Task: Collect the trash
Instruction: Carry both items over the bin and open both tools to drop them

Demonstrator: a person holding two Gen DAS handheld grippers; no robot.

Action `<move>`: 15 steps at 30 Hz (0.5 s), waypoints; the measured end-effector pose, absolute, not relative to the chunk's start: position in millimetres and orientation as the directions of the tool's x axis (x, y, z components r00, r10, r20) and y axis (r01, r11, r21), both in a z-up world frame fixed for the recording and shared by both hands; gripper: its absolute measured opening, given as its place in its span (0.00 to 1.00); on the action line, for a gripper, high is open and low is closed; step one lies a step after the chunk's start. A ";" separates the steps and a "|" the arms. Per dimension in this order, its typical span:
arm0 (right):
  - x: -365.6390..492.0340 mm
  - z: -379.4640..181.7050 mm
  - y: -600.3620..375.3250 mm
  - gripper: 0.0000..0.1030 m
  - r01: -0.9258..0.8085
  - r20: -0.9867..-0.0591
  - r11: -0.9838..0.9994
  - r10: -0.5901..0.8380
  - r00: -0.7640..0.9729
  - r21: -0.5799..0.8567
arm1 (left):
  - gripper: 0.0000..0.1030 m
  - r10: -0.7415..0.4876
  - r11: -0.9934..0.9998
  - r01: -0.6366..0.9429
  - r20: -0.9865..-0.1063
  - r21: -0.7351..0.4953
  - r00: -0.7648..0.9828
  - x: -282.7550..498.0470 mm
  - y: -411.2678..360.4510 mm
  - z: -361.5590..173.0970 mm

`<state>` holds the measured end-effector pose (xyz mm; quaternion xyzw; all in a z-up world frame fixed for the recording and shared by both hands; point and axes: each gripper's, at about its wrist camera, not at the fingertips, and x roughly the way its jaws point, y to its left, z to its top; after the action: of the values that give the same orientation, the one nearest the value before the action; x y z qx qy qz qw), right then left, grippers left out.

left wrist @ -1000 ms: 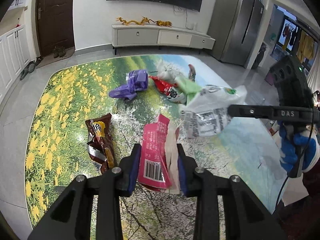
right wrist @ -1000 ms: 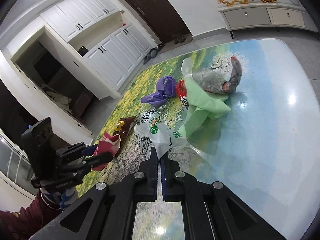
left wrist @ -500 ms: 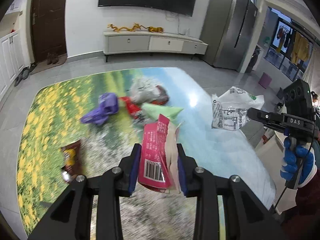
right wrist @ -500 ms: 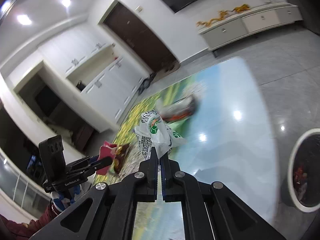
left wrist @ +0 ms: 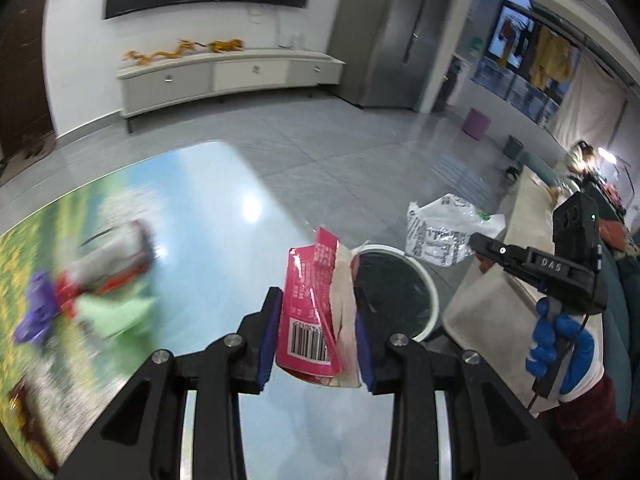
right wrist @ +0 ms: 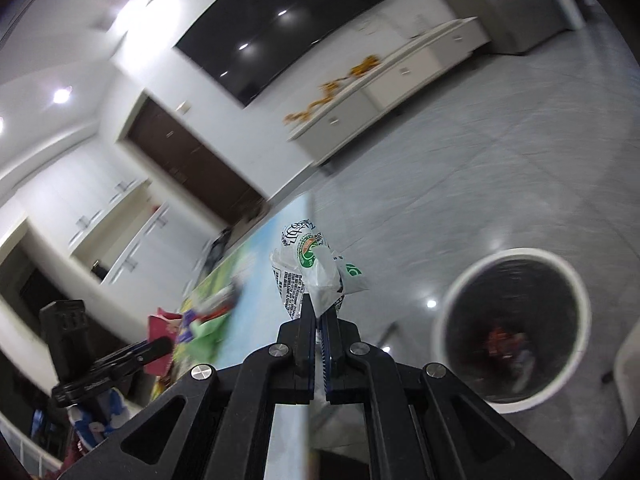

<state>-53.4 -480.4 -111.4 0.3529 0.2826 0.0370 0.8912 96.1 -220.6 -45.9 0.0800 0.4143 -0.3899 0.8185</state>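
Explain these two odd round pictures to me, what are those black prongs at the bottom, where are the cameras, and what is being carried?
There is no robot here. A person holds a hand tool with two black fingers in each hand, and a wide-angle camera on each tool looks forward along its fingers, so the prongs at the bottom are the tool itself. One picture comes from the left tool, the other from the right.

The left gripper is closed on a pink wrapper with a barcode. The right gripper is pinched shut on a white plastic bag with green print. In the left picture you can see the right tool held by a blue glove.

Behind lies a glossy table with a landscape print, with more litter on it, blurred. A round white bin stands on the floor nearby.
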 end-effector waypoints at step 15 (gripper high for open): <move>-59.9 -155.9 -552.1 0.03 0.337 -0.578 0.725 0.102 0.810 0.600 | 0.32 -0.553 0.612 0.769 -0.795 -0.185 0.249 102.0 -388.2 -78.8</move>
<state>-59.9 -552.1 -155.9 0.3646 0.3011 -0.0669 0.8786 102.0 -388.2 -78.8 0.1219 0.4428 -0.4235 0.7808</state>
